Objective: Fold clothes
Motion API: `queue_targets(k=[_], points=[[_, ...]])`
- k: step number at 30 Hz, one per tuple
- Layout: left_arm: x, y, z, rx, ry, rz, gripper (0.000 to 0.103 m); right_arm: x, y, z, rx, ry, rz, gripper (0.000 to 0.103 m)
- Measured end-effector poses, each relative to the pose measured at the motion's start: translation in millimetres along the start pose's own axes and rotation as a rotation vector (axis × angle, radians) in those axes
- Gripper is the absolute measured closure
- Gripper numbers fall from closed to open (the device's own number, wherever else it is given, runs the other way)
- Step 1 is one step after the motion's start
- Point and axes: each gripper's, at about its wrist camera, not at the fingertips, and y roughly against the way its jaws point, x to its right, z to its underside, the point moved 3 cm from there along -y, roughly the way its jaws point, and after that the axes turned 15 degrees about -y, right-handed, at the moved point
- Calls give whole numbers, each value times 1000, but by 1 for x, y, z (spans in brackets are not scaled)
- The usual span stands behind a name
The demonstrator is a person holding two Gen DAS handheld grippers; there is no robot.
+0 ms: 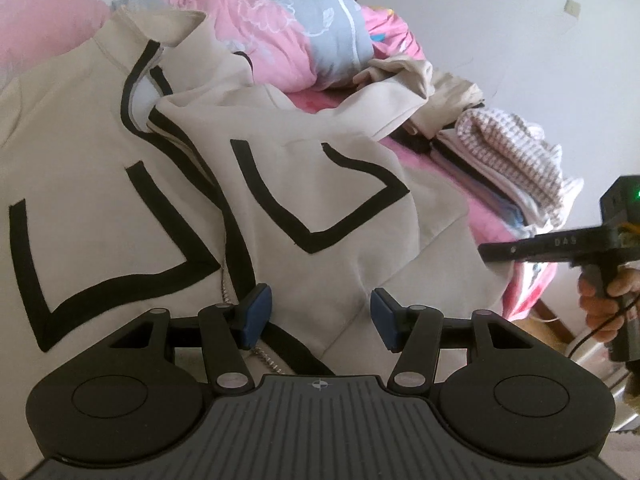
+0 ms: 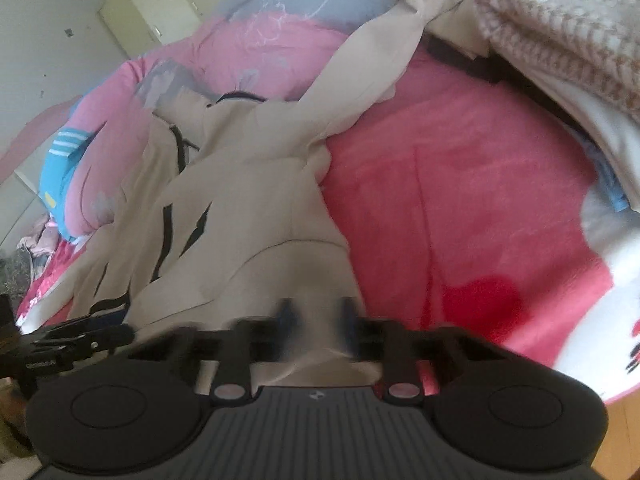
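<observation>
A beige zip jacket (image 1: 320,184) with black stripe trim lies front up on the pink bed sheet (image 2: 460,184), its collar at the far end. One sleeve (image 2: 360,76) stretches away toward a clothes pile. My left gripper (image 1: 322,316) hovers open over the lower front beside the zip, blue pads apart and nothing pinched. My right gripper (image 2: 318,320) is blurred at the jacket's (image 2: 248,208) near edge, shut with beige fabric running between its fingers. From the left wrist view the right gripper (image 1: 486,252) reaches the jacket's right edge, held by a hand (image 1: 604,292).
A stack of folded clothes (image 1: 508,160) topped by a checked knit (image 2: 560,32) sits at the bed's right side. A bunched pink and grey duvet (image 1: 280,28) lies beyond the collar. The left gripper (image 2: 80,336) shows at the lower left. The bed edge and wooden floor (image 2: 624,432) are near.
</observation>
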Motion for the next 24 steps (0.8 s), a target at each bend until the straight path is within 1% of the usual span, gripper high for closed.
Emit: queue_targets(k=[1,4,5,6,7,9,11,13,15,16,17,18,19,22,24], points=[[2,0,-1,-5,-15,-9,48,4,5,0,18,-31,-15,99],[6,1,-3,-12,-42,-15,49,14,30,4,113,-126,-92,99],[7,1,-3,-13,-47,-15,49,20,38,7,133,-152,-108,99],[8,1,-3,-15,-50,-15,49,27,41,11,146,-178,-104,99],[8,0,-3,-16,-52,-16,49,34,40,16,140,-198,-88,99],[9,-1,-3,-21,-57,-20,49,52,29,28,97,-252,-50,99],[8,-1,-3,-21,-60,-19,49,56,28,30,93,-262,-45,97],[7,0,-1,-17,-57,-14,49,45,39,18,116,-216,-16,94],[7,0,0,-8,-60,-8,48,29,53,2,188,-151,10,91],[7,0,2,-3,-64,-5,48,23,52,-11,190,-151,-7,83],[7,0,2,1,-67,-1,48,16,50,-23,193,-151,-24,69],[7,0,3,5,-69,2,48,9,47,-35,194,-152,-41,62],[7,0,3,9,-71,5,48,5,33,-48,165,-182,-62,55],[4,2,4,24,-61,26,48,-9,-10,-87,79,-270,-124,54],[1,2,6,35,-46,46,48,-14,-54,-113,-20,-316,-139,54]])
